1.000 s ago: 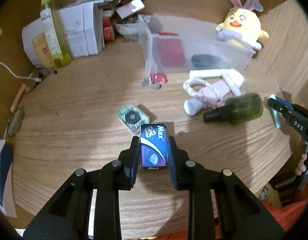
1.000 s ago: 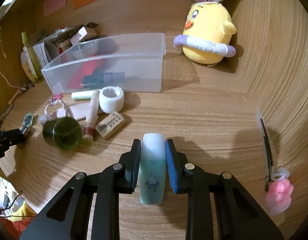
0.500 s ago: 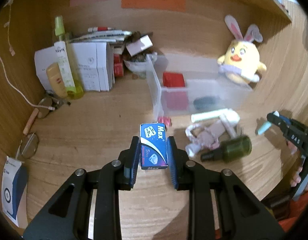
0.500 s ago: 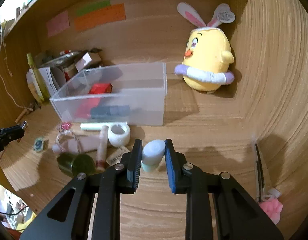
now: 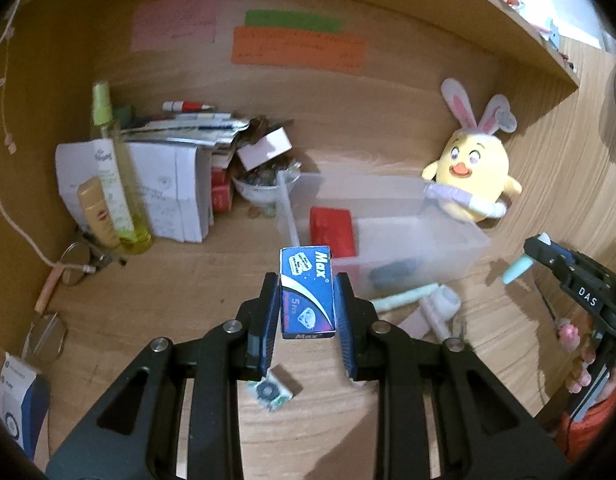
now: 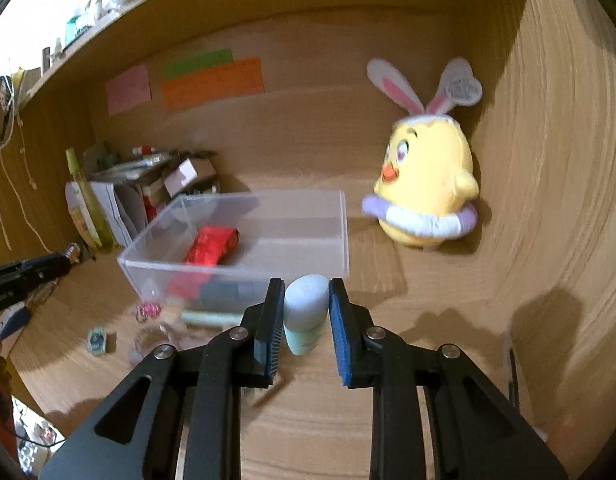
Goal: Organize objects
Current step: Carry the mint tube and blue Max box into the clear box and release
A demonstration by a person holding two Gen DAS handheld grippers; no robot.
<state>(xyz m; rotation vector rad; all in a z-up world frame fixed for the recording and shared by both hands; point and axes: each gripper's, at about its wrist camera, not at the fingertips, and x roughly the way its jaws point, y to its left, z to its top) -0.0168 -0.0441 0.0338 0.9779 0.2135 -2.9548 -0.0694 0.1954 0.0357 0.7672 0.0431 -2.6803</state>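
Jaws tight around blue box (image 5: 307,292) and pale tube (image 6: 305,312).

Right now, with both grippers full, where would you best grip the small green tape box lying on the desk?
Grip the tape box across its two flat side walls, coming straight down from above. It lies flat on the desk, low and square, with bare wood on every side, so the fingers could straddle it. Its top face looks too broad and flat to pinch.
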